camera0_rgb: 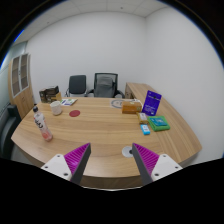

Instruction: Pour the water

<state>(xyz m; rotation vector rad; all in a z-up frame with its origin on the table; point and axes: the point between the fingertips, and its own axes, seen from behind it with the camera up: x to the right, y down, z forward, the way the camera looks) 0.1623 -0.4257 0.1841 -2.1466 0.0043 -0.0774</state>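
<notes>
Pale wood counter spreads out under the claw, whose purple pads are spread wide apart with nothing between them. Bare wood fills the stretch just ahead of the fingers, right up to the curved near edge. The bottle stands upright well off to the left, near the counter's left edge, far beyond the left finger. A white cup sits just beside the right finger. Further right lie a teal box and a purple sign. Two office chairs line the far edge.
</notes>
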